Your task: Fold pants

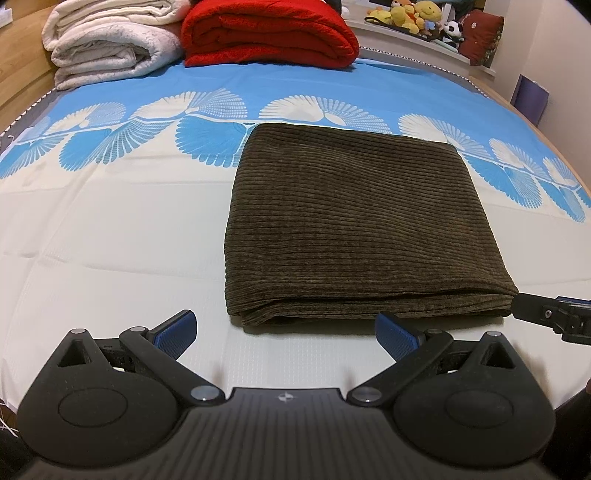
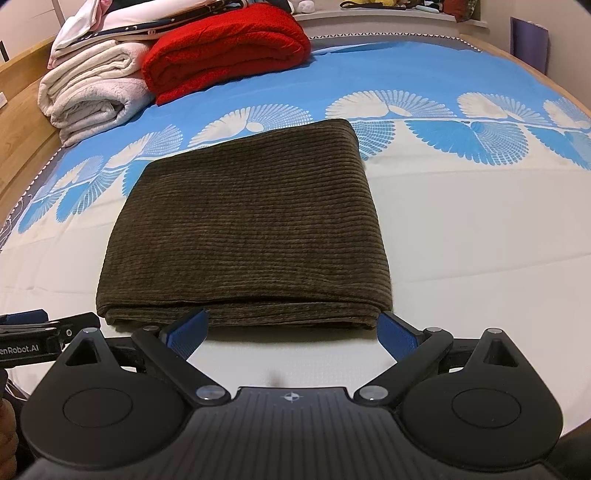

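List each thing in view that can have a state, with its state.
pants: folded into a flat, layered rectangle on the bed, held by neither gripper
left gripper: open, holding nothing, just short of the pants' near edge
right gripper: open, holding nothing, at the pants' near edge
red blanket: folded
white blanket: folded

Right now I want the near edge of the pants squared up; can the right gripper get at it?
Probably yes. The right gripper is open just short of the pants' near folded edge, with only bare sheet between.
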Motion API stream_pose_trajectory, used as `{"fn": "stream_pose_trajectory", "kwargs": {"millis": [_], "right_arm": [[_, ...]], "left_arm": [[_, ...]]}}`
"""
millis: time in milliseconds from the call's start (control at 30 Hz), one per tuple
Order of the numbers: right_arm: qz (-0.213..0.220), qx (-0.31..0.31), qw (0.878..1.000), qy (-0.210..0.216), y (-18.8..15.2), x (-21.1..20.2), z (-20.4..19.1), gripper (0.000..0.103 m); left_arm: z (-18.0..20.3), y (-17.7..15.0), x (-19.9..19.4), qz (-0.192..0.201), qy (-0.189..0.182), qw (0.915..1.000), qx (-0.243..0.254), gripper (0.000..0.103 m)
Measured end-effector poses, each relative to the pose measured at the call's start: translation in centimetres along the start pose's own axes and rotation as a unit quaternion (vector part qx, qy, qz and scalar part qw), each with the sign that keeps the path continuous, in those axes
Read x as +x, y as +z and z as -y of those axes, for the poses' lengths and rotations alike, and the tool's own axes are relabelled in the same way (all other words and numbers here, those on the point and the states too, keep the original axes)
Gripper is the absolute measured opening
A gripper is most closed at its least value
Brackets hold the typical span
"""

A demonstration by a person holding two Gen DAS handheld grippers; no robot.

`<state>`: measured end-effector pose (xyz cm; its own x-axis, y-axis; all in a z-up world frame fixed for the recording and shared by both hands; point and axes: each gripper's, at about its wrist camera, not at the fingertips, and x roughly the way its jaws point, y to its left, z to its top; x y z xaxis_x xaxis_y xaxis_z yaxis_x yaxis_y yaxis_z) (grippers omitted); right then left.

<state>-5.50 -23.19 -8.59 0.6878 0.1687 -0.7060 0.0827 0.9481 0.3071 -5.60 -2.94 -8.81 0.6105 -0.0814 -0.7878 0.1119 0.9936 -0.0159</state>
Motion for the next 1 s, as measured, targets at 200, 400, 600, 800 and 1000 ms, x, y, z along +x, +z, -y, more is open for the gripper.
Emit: {"fn": "stream_pose_trajectory", "kwargs": {"millis": [200, 400, 600, 800, 1000], "right_arm": [[-0.001, 0.001, 1.000, 0.001, -0.06, 0.01, 0.00, 0.098], [-0.003, 0.002, 1.000, 0.001, -0.14, 0.07, 0.08, 0.098], [-0.006, 0.003, 1.000, 0.002, -0.21, 0.20, 0.17, 0.098], [-0.009, 0.004, 1.000, 0.003, -0.22, 0.36, 0.22, 0.098], [-0.012, 0.005, 1.000, 0.004, -0.15, 0.50, 0.19, 0.098]], "left_arm": [[-0.02, 0.02, 0.04, 0.000, -0.001, 1.0000, 0.001, 0.103], [-0.08, -0.04, 0.11, 0.001, -0.002, 1.0000, 0.002, 0.103], [-0.06, -0.04, 0.11, 0.001, -0.002, 1.0000, 0.003, 0.103], [-0.09, -0.08, 0.28, 0.000, -0.003, 1.0000, 0.004, 0.103], [-0.18, -0.13, 0.42, 0.001, -0.005, 1.0000, 0.007, 0.103]]}}
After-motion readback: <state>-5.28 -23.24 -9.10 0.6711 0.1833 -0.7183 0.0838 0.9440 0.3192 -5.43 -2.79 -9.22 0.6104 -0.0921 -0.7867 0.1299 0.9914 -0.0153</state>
